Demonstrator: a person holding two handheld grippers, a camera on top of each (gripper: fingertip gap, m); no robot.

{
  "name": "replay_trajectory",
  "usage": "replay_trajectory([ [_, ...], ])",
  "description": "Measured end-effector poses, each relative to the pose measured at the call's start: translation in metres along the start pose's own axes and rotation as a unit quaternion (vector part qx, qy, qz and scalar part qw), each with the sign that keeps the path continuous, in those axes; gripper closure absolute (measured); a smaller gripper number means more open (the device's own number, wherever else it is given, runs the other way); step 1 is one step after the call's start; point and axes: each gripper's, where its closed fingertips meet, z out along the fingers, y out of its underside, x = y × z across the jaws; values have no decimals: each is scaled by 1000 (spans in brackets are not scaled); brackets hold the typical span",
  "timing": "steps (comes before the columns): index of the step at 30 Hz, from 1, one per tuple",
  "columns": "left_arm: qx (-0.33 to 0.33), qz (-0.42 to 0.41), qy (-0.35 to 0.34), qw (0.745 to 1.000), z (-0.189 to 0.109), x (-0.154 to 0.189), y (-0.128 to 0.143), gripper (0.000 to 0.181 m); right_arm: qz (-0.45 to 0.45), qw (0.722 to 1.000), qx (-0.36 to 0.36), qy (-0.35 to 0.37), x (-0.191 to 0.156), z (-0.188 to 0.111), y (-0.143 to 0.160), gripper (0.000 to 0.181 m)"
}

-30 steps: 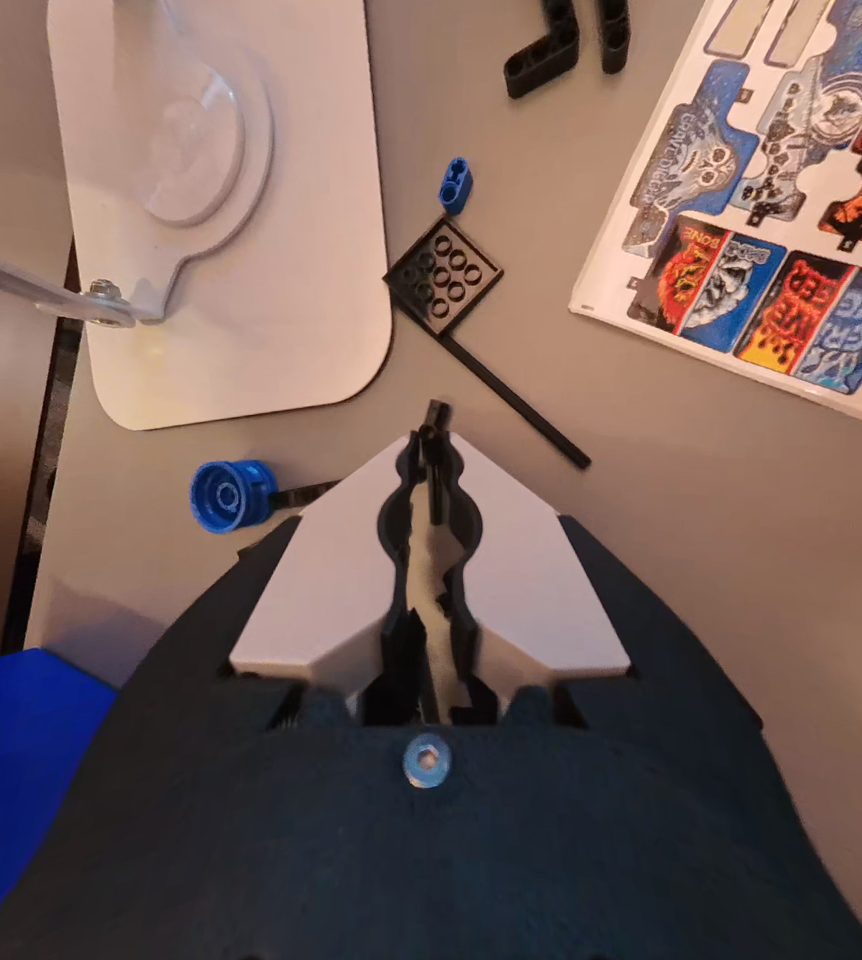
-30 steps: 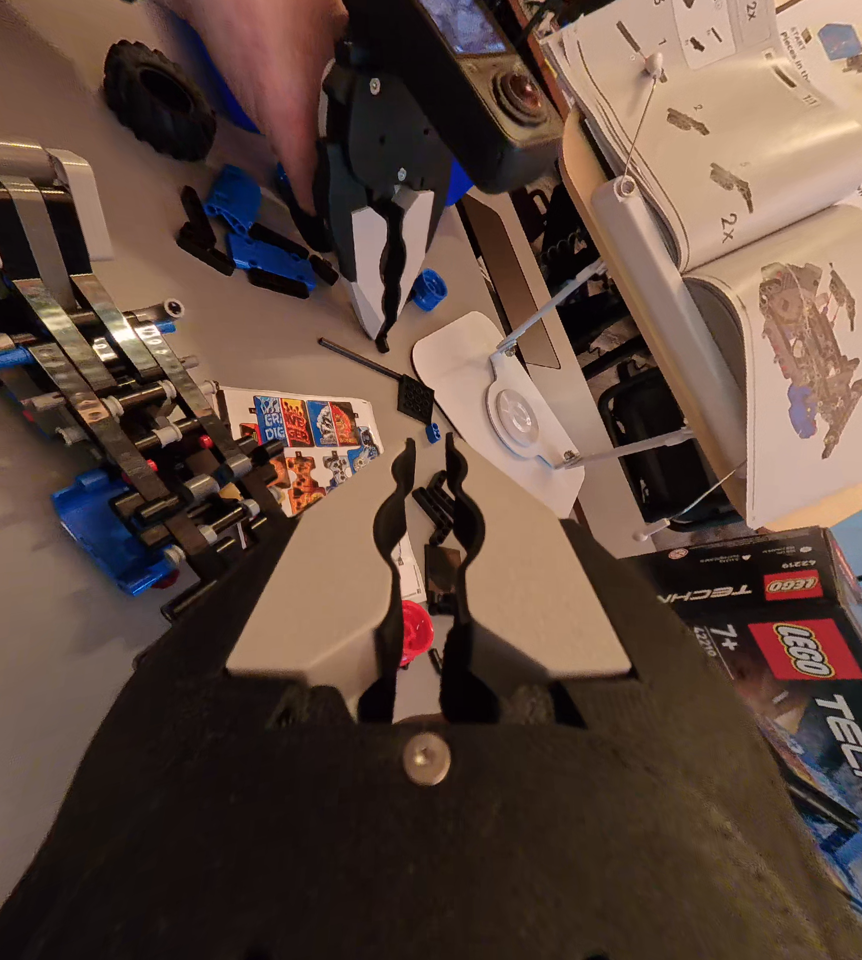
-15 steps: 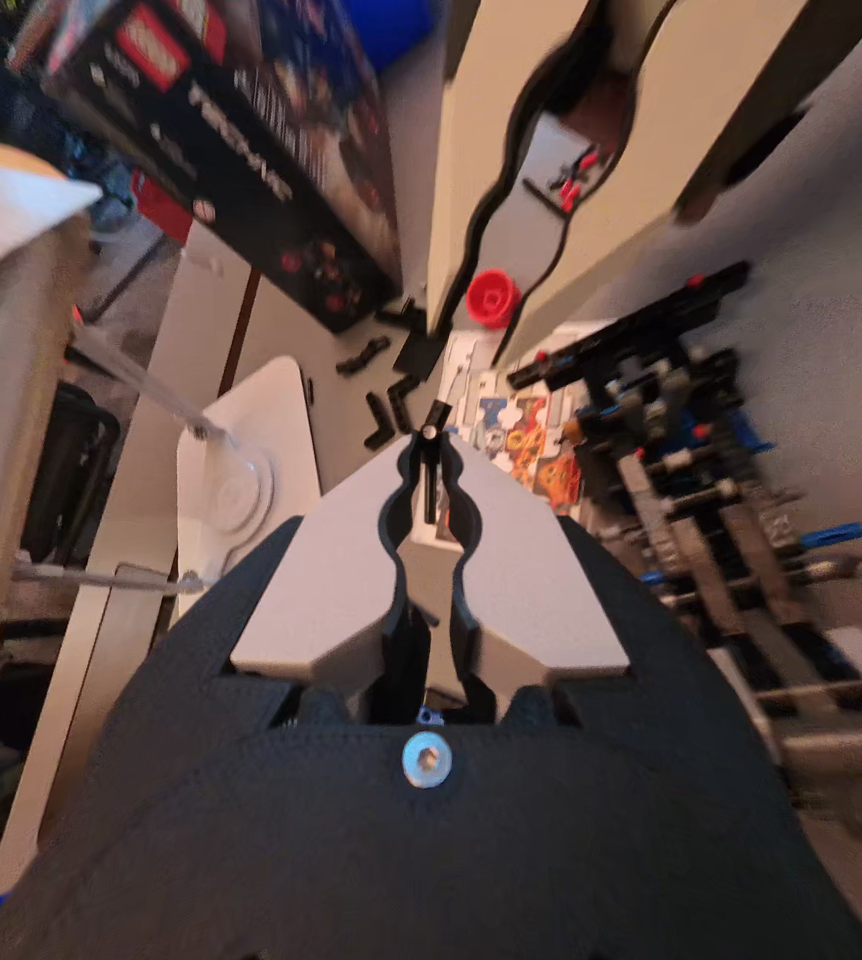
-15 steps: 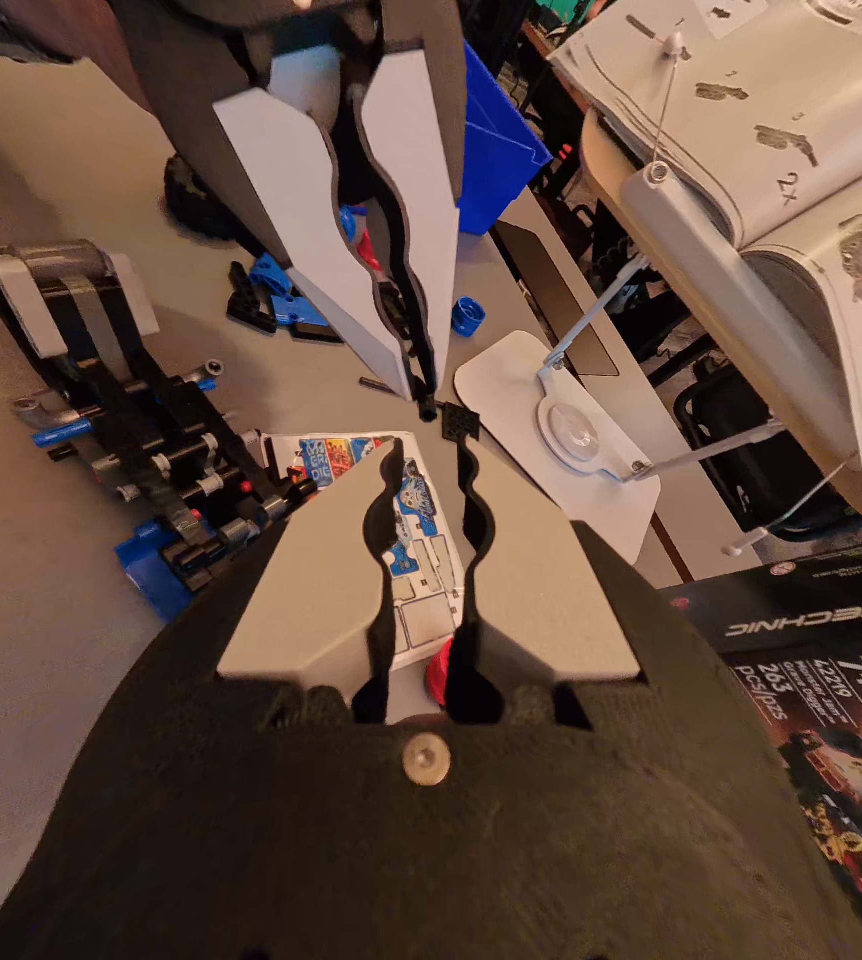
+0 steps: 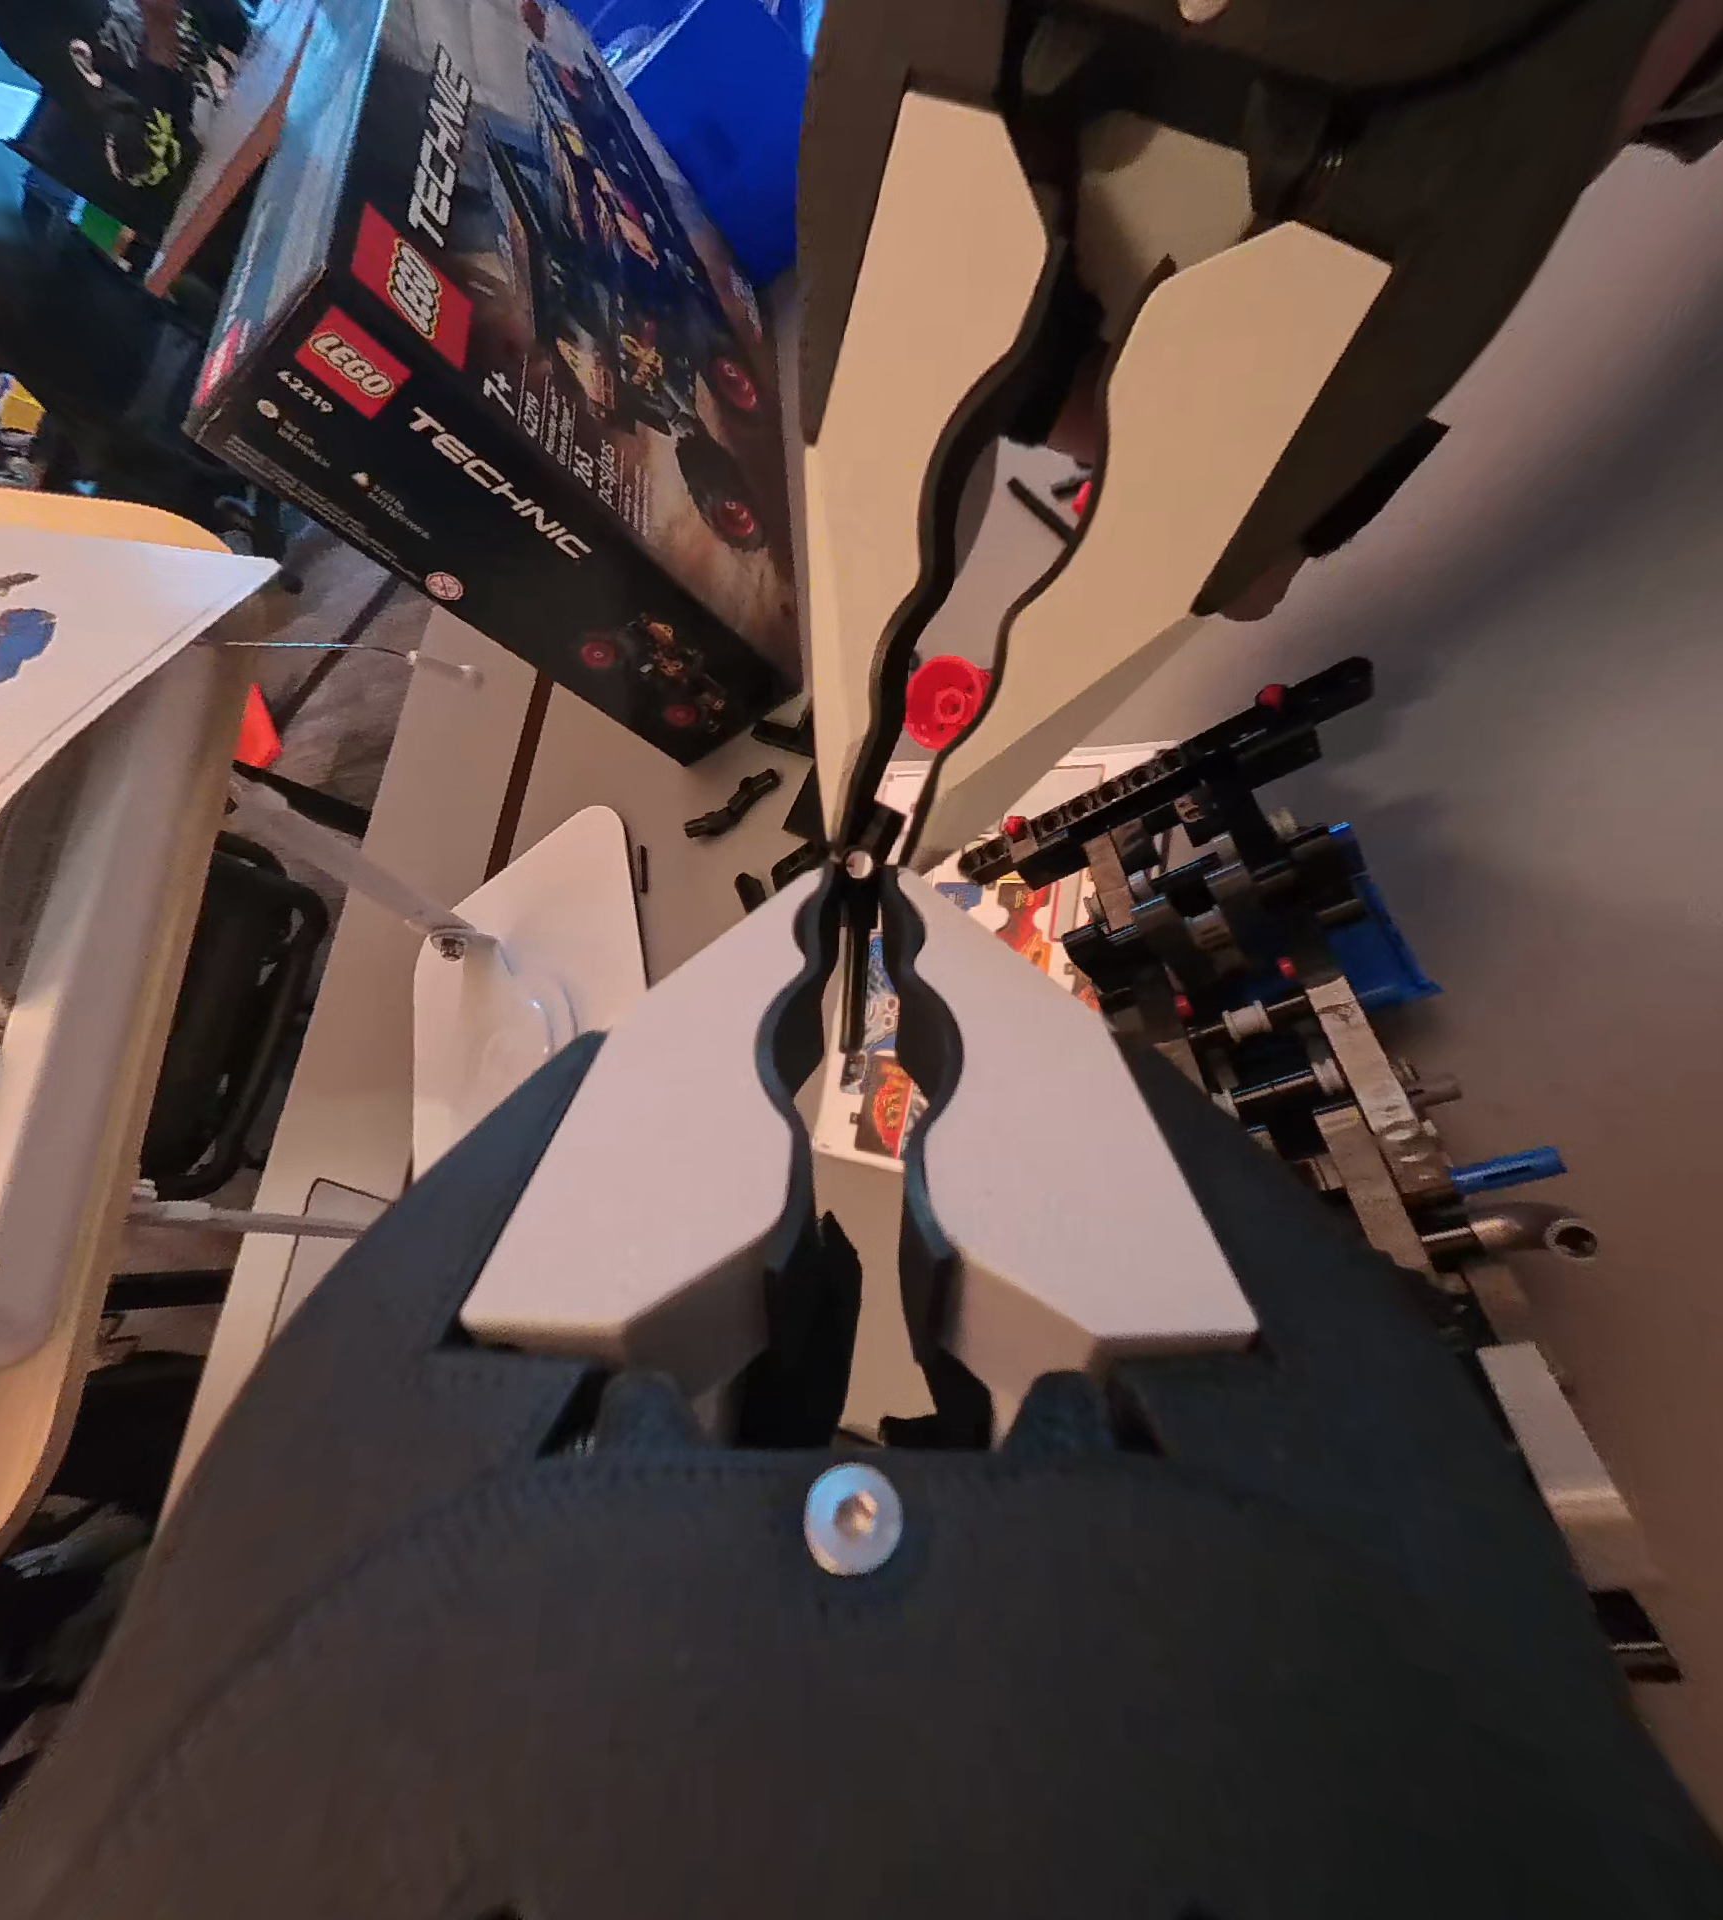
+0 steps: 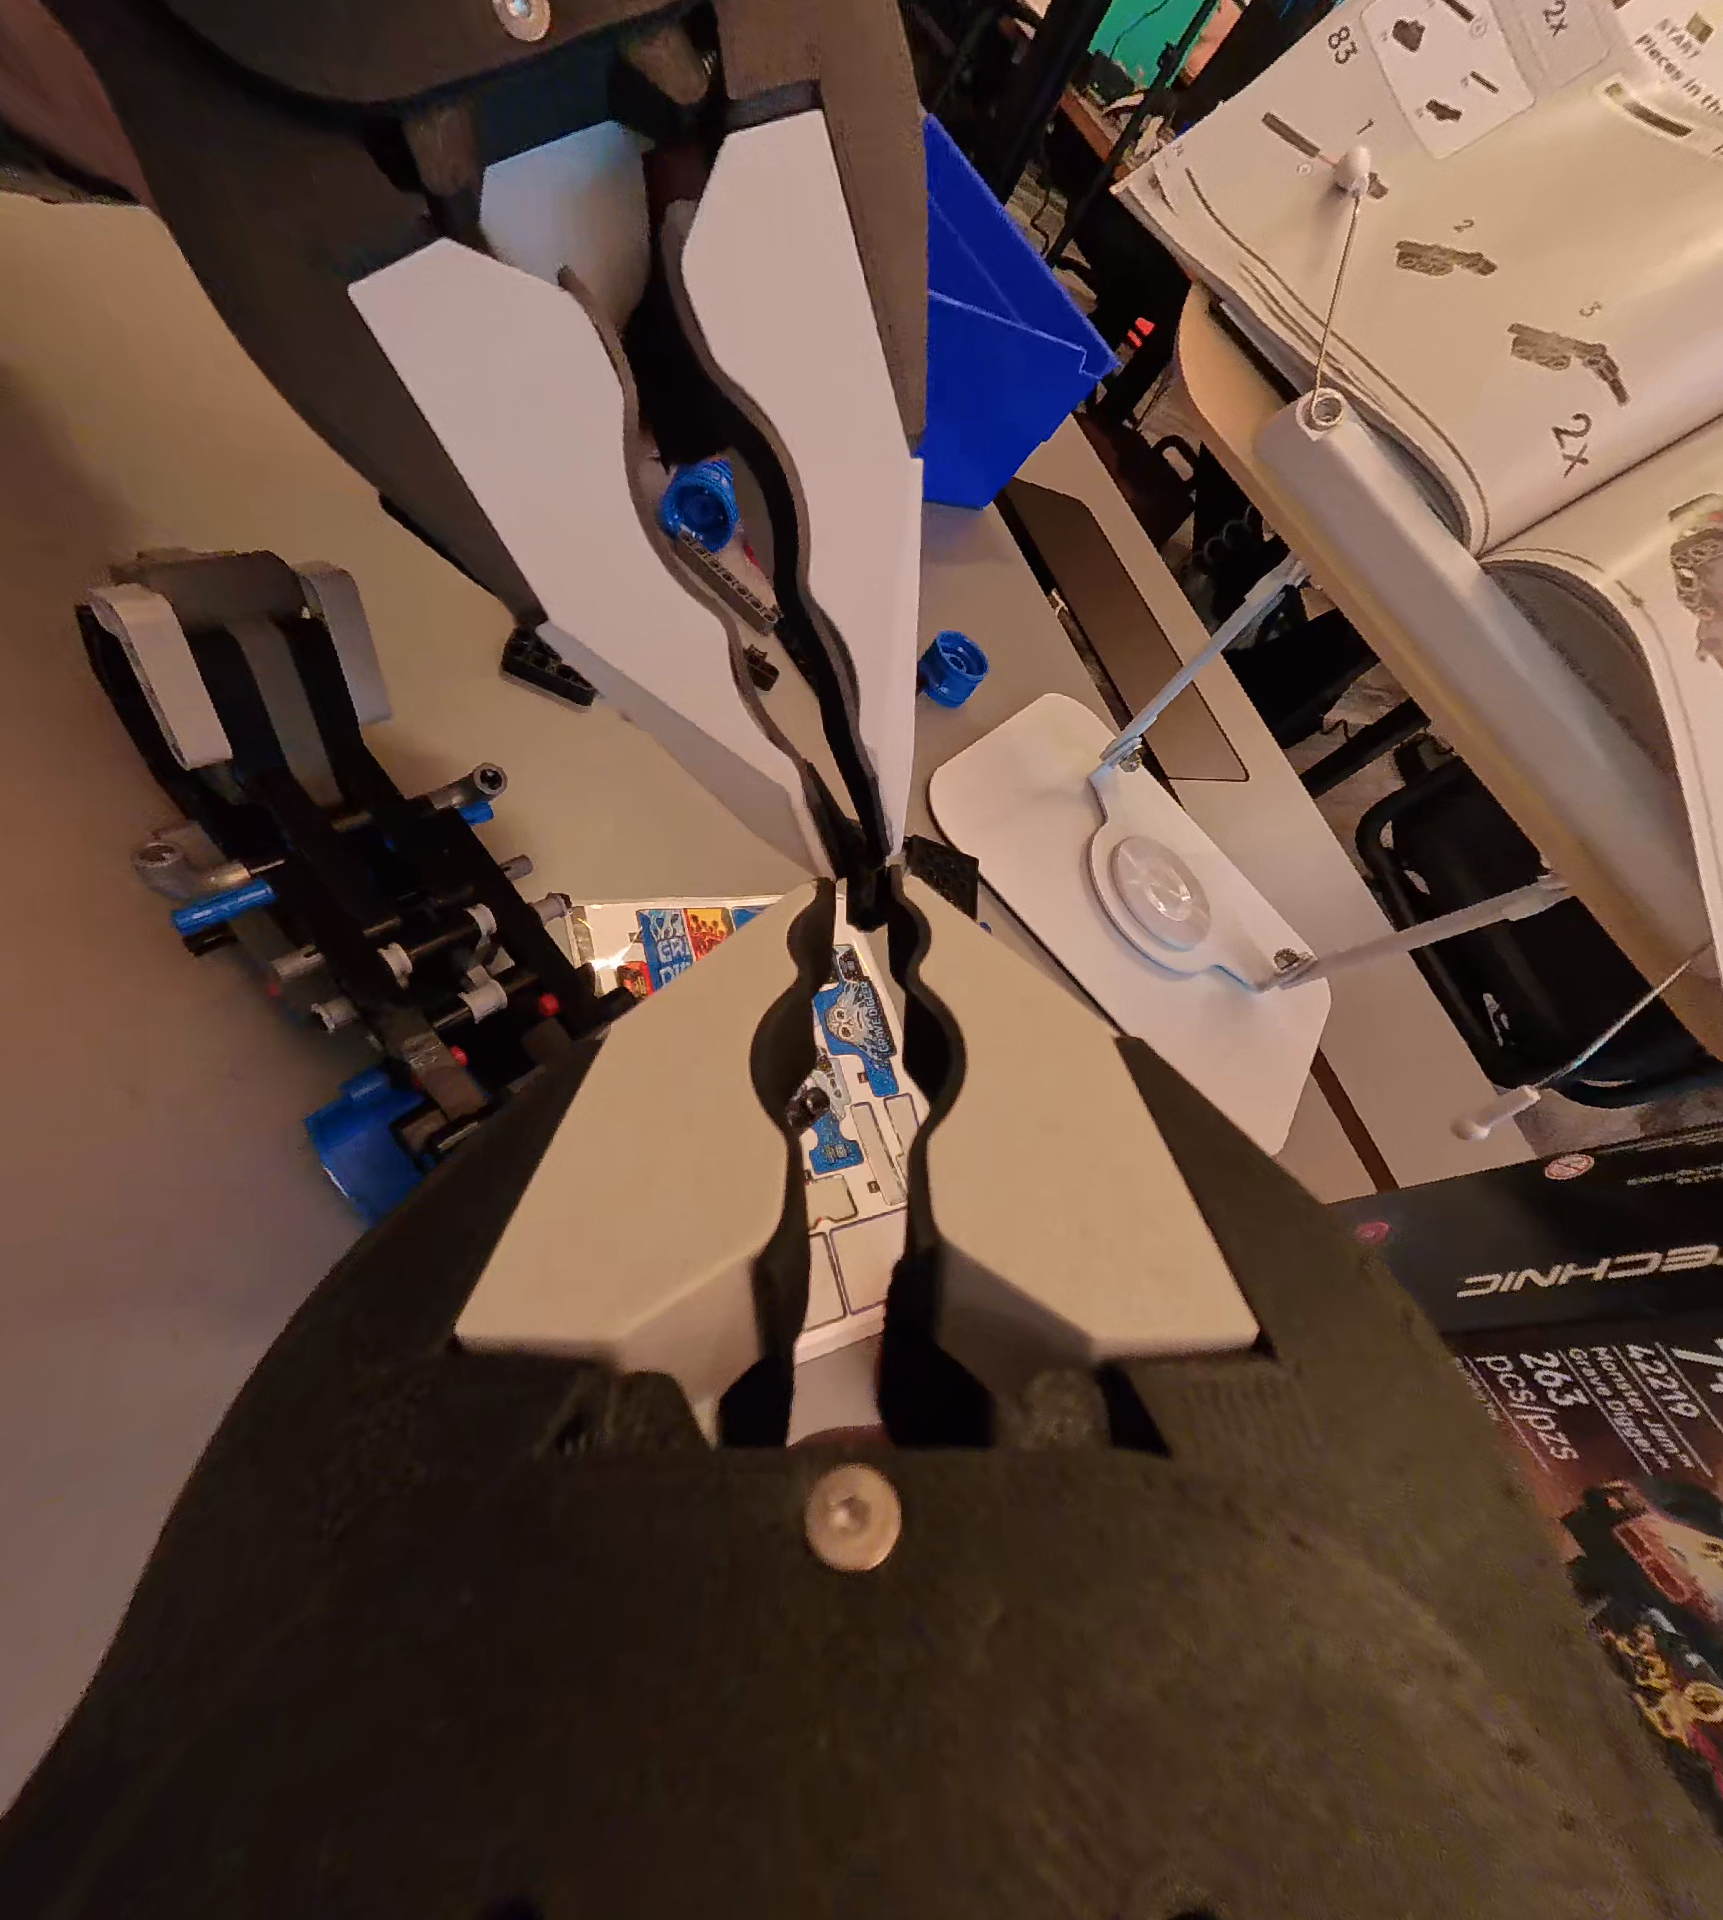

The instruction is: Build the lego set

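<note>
My left gripper point(image 5: 857, 883) is shut on a thin black axle point(image 5: 852, 987) with a small black connector at its tip, held above the table. My right gripper point(image 6: 862, 896) faces it tip to tip. Its jaws stand narrow on either side of that connector point(image 6: 867, 899) and look closed on it. In the left wrist view the right gripper point(image 5: 872, 831) comes down from the top. In the right wrist view the left gripper point(image 6: 862, 842) comes down from the top. The partly built black, grey and blue model point(image 6: 369, 883) lies on the table below, also in the left wrist view point(image 5: 1252, 987).
A sticker sheet point(image 6: 691, 935) lies under the grippers. Nearby are a red round piece point(image 5: 945, 701), a blue round piece point(image 6: 952, 668) and a black square plate point(image 6: 940, 868). The white base point(image 6: 1148, 904) of the booklet stand, the set box point(image 5: 524, 416) and a blue bin point(image 6: 992, 343) stand to one side. Left tips and right tips are each some 25 cm from the white base point(image 6: 1148, 904).
My left gripper lifted the axle off the table and swung up to face the right gripper. The right gripper's jaws widened, then narrowed around the axle's tip.
</note>
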Motion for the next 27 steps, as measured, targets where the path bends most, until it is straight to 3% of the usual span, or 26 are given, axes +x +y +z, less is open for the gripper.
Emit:
replay_trajectory([
  [12,5,11,-31,999,-9,3,1,176,15,1000,9,-12,-6,1,-5,176],
  [16,-1,-17,-16,1000,-24,-1,8,159,27,1000,13,2,1,-2,-6,176],
  [18,-17,-54,-16,998,-44,-14,22,151,37,999,18,11,9,-6,-5,176],
  [22,-77,-119,-6,990,-86,-27,70,152,49,998,22,21,19,-13,-3,176],
  [27,-155,-148,13,977,-103,-5,122,153,47,999,13,21,20,-12,1,176],
])
